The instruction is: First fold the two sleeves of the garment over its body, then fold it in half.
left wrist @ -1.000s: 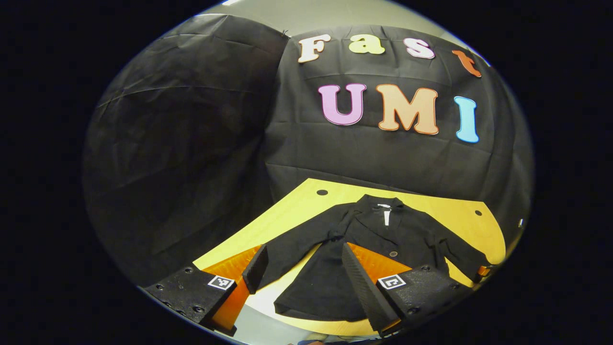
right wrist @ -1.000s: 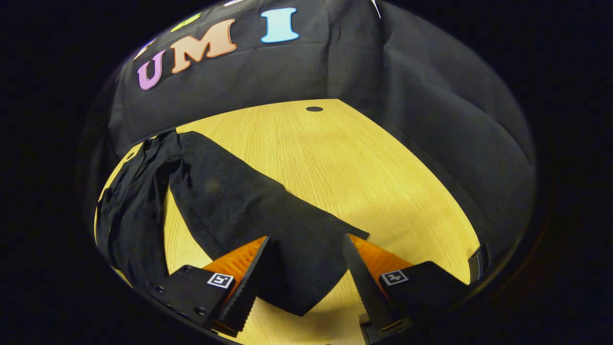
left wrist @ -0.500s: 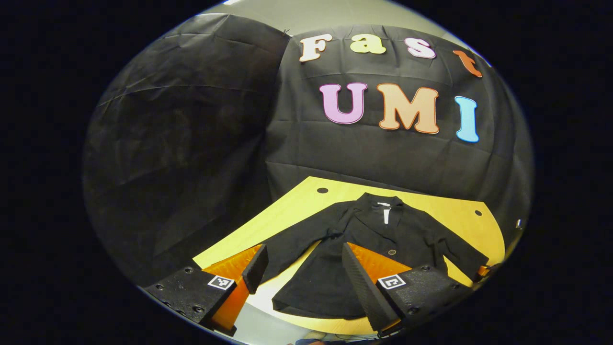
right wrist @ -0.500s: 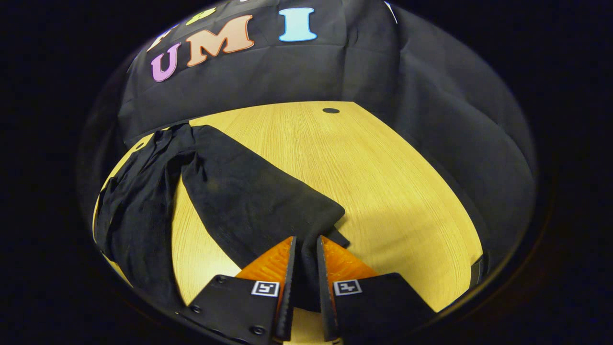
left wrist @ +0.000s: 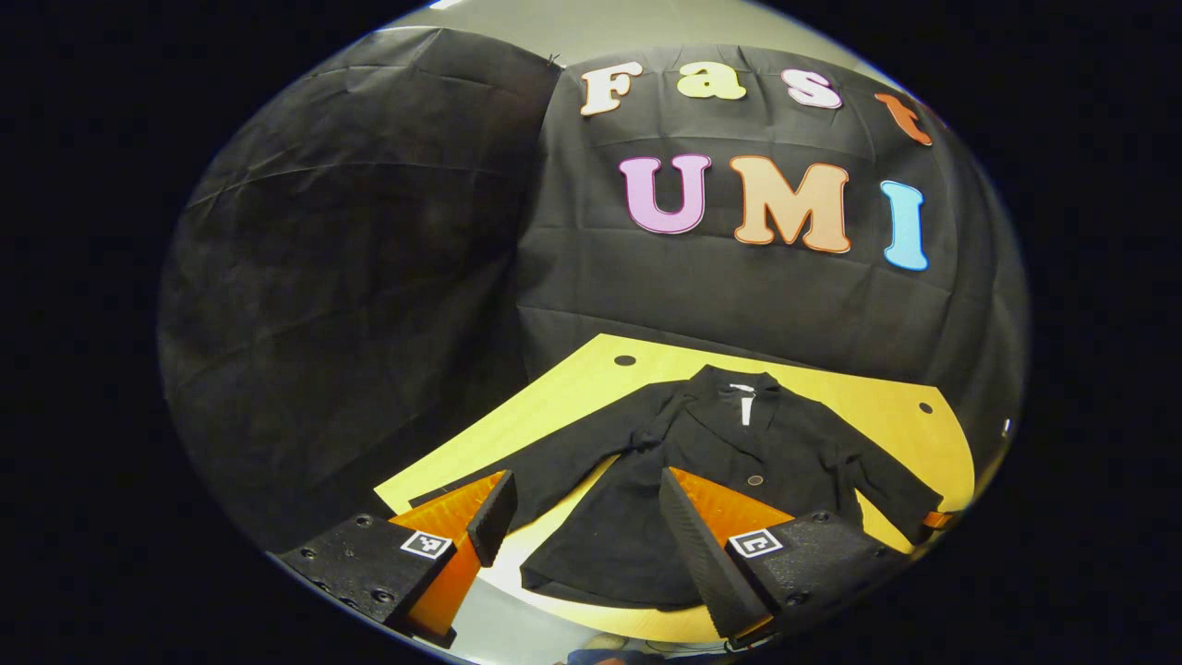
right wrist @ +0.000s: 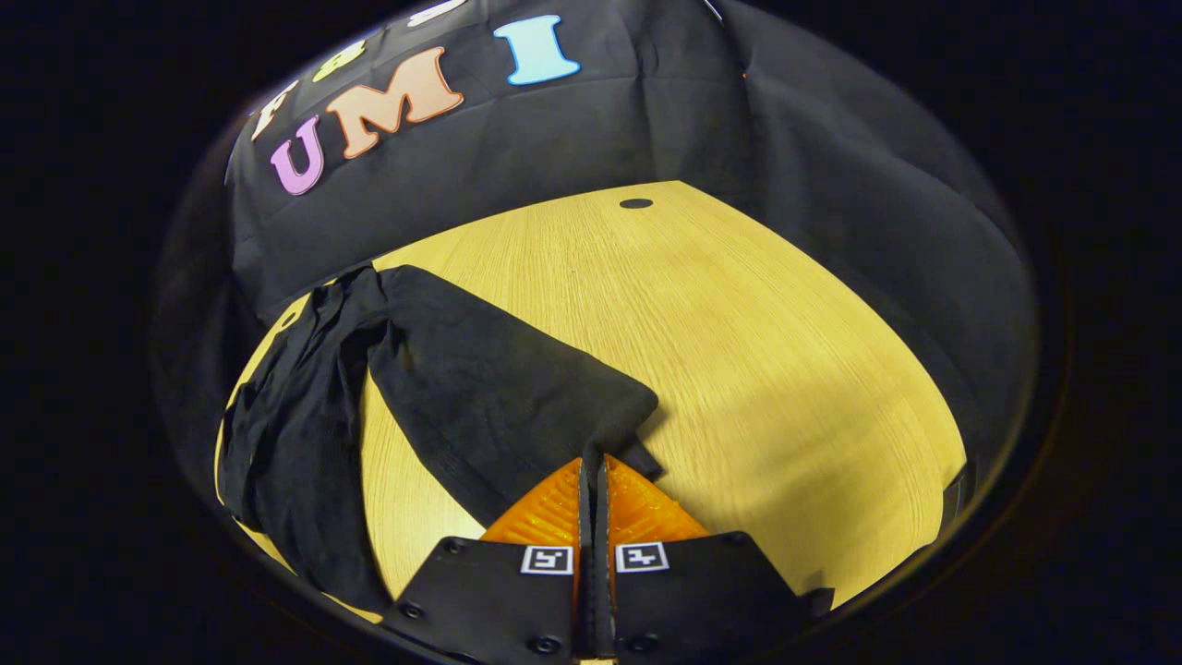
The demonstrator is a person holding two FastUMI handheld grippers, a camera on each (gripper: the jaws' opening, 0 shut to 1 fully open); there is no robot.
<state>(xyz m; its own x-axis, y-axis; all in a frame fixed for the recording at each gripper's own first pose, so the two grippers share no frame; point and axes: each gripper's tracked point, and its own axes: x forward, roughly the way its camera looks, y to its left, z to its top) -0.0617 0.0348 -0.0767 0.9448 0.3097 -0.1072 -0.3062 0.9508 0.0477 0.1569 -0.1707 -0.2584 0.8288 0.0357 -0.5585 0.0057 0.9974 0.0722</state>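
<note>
the right gripper (right wrist: 592, 476) was clenched on the cuff end of the black fabric garment's (left wrist: 711, 462) right sleeve (right wrist: 489, 397), both fingers pressed together with the cloth pinched between them, while the left gripper (left wrist: 582, 517) hung released, its fingers spread wide and holding nothing, above the near edge of the yellow wooden table (right wrist: 739, 351). the garment lay flat on that table, collar toward the booth wall, hem toward the person, both sleeves angled outward. in the left gripper view the left sleeve (left wrist: 563, 453) stretched toward the left gripper. the step in hand looked like the first sleeve fold. to do it well, the pinched cuff should be lifted just clear of the table, carried across in a low arc over the body, and laid straight without dragging the shoulder or bunching the cloth.
</note>
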